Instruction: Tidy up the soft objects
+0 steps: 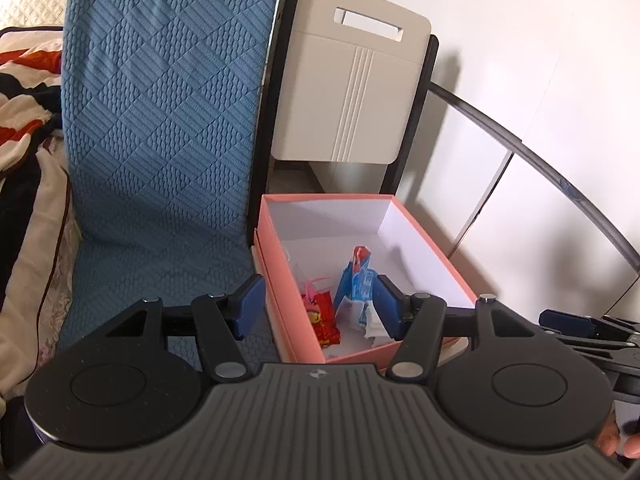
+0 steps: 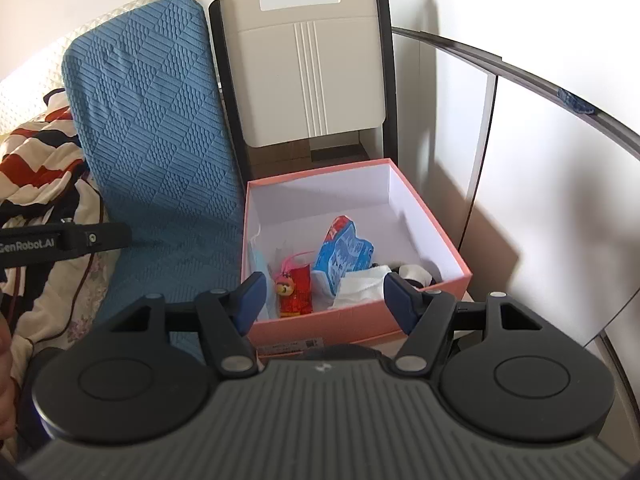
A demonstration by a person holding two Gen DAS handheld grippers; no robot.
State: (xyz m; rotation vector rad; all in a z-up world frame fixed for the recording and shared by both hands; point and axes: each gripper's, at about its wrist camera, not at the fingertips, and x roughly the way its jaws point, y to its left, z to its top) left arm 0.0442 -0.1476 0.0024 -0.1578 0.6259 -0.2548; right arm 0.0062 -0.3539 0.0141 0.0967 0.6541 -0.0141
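Observation:
A pink box (image 1: 288, 312) with a white inside stands next to a blue textured cushion (image 1: 160, 140). In it lie a red pouch with a small doll (image 1: 322, 314), a blue printed packet (image 1: 356, 280) and white tissue (image 1: 370, 320). The right wrist view shows the box (image 2: 360, 316), the red pouch (image 2: 296, 288), the blue packet (image 2: 340, 256), white cloth (image 2: 362, 280), a light blue face mask (image 2: 260, 264) and a black-and-white item (image 2: 416, 272). My left gripper (image 1: 318, 306) is open and empty above the box's near end. My right gripper (image 2: 320, 300) is open and empty before the box.
A folded cream chair (image 1: 352, 80) with a black frame leans behind the box; it also shows in the right wrist view (image 2: 308, 60). A striped blanket (image 1: 24, 92) lies left of the cushion. White cabinet doors (image 2: 540, 160) stand to the right.

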